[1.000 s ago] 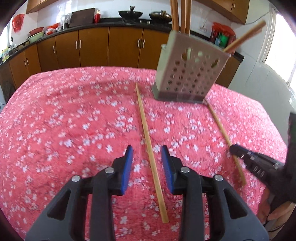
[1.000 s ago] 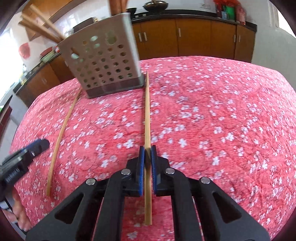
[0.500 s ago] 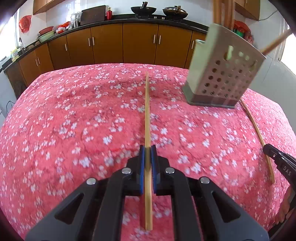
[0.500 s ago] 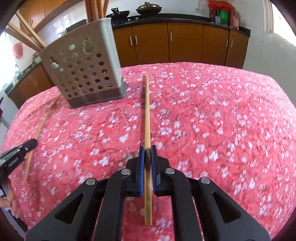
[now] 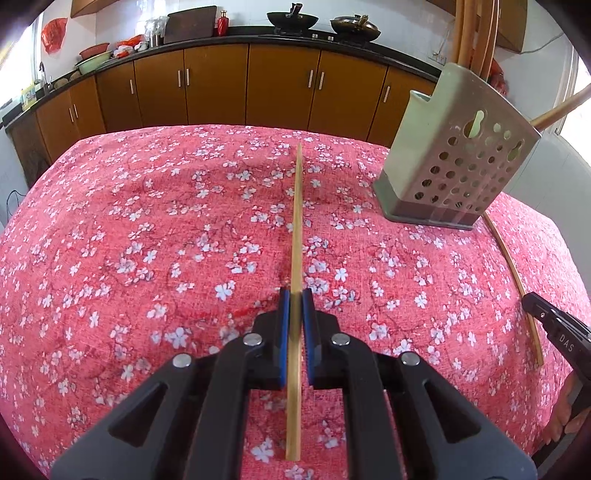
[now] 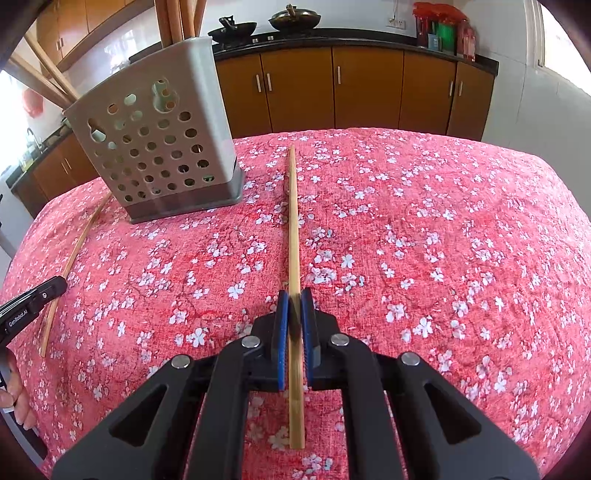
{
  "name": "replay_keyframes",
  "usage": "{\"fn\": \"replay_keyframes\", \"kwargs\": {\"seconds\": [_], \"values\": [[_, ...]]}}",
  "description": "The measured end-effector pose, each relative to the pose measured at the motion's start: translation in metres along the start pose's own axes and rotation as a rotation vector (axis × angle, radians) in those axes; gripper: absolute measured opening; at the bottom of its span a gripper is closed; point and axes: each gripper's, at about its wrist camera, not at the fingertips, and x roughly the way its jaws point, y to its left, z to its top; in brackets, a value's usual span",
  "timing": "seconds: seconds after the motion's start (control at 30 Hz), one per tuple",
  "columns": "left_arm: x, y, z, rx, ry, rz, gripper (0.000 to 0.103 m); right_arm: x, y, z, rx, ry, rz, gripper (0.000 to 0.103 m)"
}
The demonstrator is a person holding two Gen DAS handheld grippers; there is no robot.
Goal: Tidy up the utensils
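My left gripper point(image 5: 295, 295) is shut on a bamboo chopstick point(image 5: 297, 221) that points away over the table. My right gripper point(image 6: 294, 295) is shut on a second bamboo chopstick point(image 6: 293, 221). A grey perforated utensil holder point(image 5: 454, 173) stands at the right in the left wrist view and at the left in the right wrist view point(image 6: 155, 147), with several chopsticks standing in it. The right-hand chopstick shows in the left wrist view point(image 5: 515, 280) beside the right gripper's tip point(image 5: 546, 325). The left-hand chopstick shows in the right wrist view point(image 6: 70, 266).
A red cloth with white blossoms point(image 5: 147, 221) covers the table. Brown kitchen cabinets point(image 5: 221, 85) and a dark counter with woks point(image 5: 295, 16) stand behind. A white wall and window are at the right point(image 6: 546, 74).
My left gripper was open around the chopstick, then shut on it. Both grippers have lifted slightly with their chopsticks, and the holder appears shifted in both views.
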Motion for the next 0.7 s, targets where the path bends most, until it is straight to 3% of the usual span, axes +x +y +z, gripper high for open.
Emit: {"fn": "replay_keyframes", "kwargs": {"seconds": [0.7], "values": [[-0.001, 0.002, 0.0001, -0.006, 0.0, -0.003, 0.01, -0.0029, 0.0013, -0.0044, 0.001, -0.002, -0.003, 0.008]]}}
